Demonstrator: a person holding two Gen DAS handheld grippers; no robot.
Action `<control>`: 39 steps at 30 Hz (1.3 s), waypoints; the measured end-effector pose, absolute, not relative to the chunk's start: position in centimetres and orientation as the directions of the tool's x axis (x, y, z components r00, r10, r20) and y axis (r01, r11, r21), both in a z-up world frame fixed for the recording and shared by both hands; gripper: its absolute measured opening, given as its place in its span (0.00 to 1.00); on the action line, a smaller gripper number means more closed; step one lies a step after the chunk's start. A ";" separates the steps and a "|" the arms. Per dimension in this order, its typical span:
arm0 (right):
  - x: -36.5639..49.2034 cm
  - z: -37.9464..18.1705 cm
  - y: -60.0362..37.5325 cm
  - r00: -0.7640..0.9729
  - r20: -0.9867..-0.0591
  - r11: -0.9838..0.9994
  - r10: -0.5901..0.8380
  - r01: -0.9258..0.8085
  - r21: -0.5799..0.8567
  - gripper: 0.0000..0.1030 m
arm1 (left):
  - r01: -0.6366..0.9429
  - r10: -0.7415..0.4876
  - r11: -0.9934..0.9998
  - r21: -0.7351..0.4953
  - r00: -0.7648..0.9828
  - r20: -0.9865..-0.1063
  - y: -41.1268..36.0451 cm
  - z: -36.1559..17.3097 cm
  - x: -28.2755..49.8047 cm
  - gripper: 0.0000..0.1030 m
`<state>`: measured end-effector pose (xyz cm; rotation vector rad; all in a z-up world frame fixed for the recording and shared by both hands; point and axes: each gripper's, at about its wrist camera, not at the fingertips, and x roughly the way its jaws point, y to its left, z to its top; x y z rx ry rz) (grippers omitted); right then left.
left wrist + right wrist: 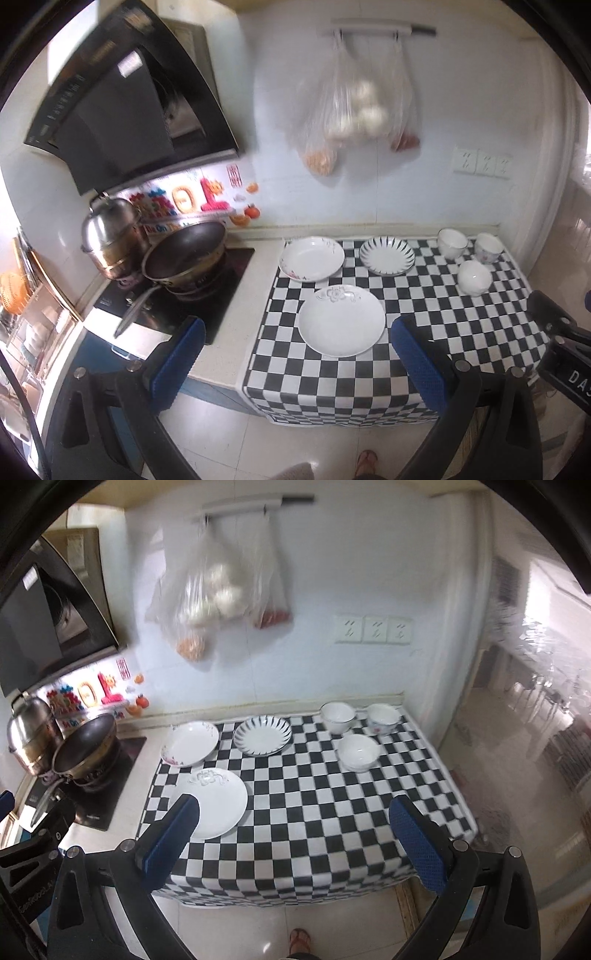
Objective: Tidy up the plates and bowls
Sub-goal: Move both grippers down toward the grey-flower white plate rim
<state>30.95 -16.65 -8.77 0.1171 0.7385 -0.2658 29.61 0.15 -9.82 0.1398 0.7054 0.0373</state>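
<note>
In the left wrist view, the left gripper (297, 345) is hovering released, jaws spread wide, above the near edge of the checkered cloth (461, 317). A white plate with a grey flower (341, 321) is lying between its pads. Behind it are sitting a deep white plate (311, 258), a striped plate (387, 255) and three bowls (474, 277).

In the right wrist view, the right gripper (295, 827) is likewise hanging wide apart, empty. Its left pad (171, 834) is overlapping the flowered plate (218, 801); the nearest white bowl (359, 752) is sitting beyond, in front of two others.
</note>
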 end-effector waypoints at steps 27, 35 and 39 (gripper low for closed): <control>60.0 -32.4 -17.1 0.427 -0.902 0.995 -0.062 0.096 -0.023 1.00 | -0.024 0.088 0.996 0.085 0.366 -0.926 1.1 -30.0 55.5 0.99; 63.3 -38.6 -16.5 0.286 -0.957 0.992 0.040 0.105 0.073 1.00 | 0.017 0.026 0.999 0.030 0.207 -0.978 2.9 -36.5 59.7 0.95; 64.7 -41.6 -16.0 0.214 -0.972 0.988 0.093 0.100 0.117 1.00 | 0.014 -0.016 1.000 -0.014 0.139 -0.990 4.3 -39.0 61.4 0.88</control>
